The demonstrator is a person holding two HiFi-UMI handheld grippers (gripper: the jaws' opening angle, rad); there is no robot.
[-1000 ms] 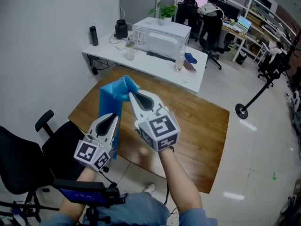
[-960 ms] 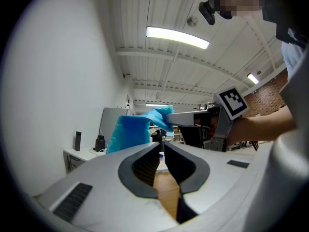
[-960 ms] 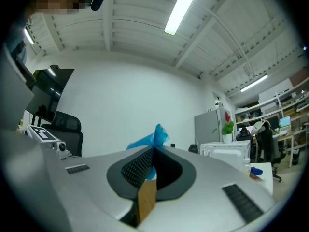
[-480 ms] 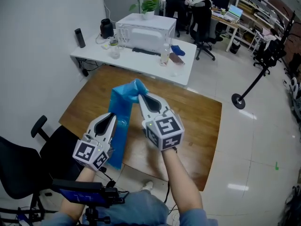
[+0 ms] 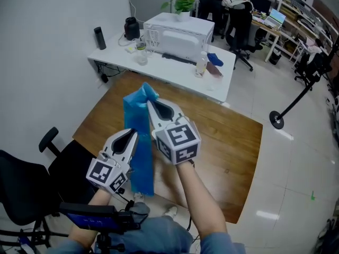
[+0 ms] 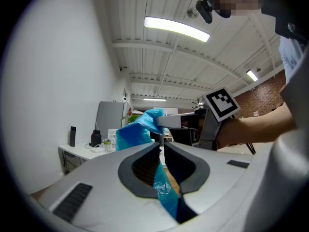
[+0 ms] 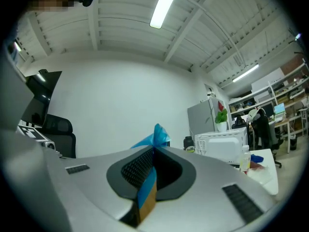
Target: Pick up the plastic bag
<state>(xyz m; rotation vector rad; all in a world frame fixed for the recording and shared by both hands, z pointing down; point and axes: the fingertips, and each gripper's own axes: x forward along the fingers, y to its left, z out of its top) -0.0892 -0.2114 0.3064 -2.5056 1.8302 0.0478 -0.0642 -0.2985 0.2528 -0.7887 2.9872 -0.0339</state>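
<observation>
Pinching the bunched top of the plastic bag (image 5: 139, 142), the right gripper (image 5: 150, 103) has its jaws pressed together on the film near the centre of the head view. The left gripper (image 5: 133, 135), lower and to the left, is likewise closed on the bag, which passes between its jaws partway down.

The bag hangs in the air over the near edge of the wooden table (image 5: 233, 142). Its long axis runs almost top to bottom in the frame, with the crumpled tuft pointing up and the loose end hanging toward the bottom centre.

A second ago less of its length showed, beside and behind the left gripper. Now the strip hangs longer and straighter between the two grippers.

The bag is thin, glossy blue film, crinkled and flattened into a band. The grippers are smooth grey shells with black ribbed pads.
</observation>
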